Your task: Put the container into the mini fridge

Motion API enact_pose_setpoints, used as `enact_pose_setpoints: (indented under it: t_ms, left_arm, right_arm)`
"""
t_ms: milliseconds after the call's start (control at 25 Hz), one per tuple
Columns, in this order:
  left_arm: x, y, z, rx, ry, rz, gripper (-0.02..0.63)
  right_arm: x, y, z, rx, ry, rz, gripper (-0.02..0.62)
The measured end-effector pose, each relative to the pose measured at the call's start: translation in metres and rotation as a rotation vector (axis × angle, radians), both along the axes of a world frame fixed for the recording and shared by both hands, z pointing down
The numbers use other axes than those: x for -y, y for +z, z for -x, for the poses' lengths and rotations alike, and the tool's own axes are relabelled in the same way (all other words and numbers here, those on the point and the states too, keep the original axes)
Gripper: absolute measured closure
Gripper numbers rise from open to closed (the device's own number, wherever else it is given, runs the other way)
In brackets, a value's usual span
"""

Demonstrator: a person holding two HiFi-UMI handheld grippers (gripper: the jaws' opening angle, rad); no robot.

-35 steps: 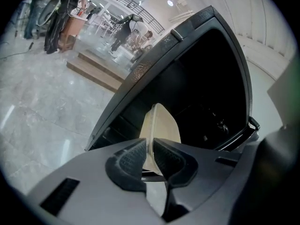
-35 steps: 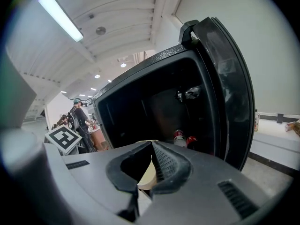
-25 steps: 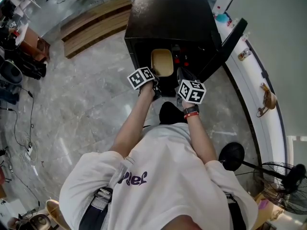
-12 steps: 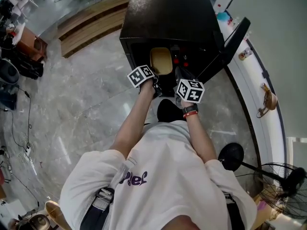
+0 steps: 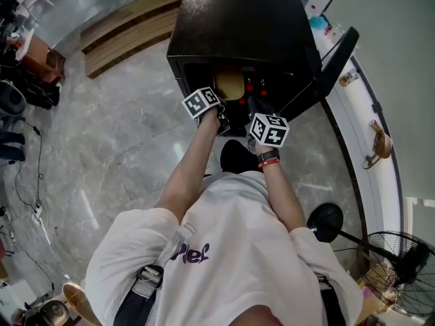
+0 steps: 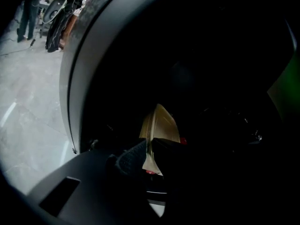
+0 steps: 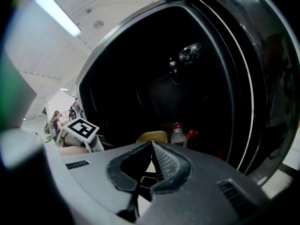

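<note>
container [image 5: 230, 83] deeper inside mini fridge [image 5: 239, 19], left gripper [image 6: 149, 150] advanced

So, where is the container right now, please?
The container is in the mini fridge's mouth, top centre of the head view, pinched by the left tool, bottles to its right.

White T-shirt [image 5: 231, 250] with purple lettering, black-and-red wristband [image 5: 270, 159]; left gripper [image 6: 149, 153] and right gripper [image 7: 151, 146] carry black-and-white marker cubes.

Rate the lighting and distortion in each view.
Head view: even light, soft glare on the marble floor, fisheye bending at the edges. Left gripper view: nearly black inside the mini fridge; only the container catches light. Right gripper view: ceiling light flares, strong barrel curve.
</note>
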State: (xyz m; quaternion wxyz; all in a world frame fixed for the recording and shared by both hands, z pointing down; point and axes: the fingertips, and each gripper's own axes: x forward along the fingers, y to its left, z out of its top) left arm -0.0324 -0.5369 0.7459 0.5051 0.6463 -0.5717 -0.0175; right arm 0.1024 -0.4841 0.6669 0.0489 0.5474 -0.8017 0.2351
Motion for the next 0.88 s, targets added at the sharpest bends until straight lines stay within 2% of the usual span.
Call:
enact_pose_setpoints:
  t_ms: [520,880]
  left_arm:
    - [0.035,0.022,-0.011,-0.054,-0.024,-0.014,0.548]
    - [0.05,0.031,-0.013,-0.06,-0.048,-0.013,0.545]
  right_arm:
    - [0.009,0.028,-0.017,-0.015,0.01,0.031,0.58]
    - [0.011,0.039,-0.02,-0.017,0.006,0.044,0.58]
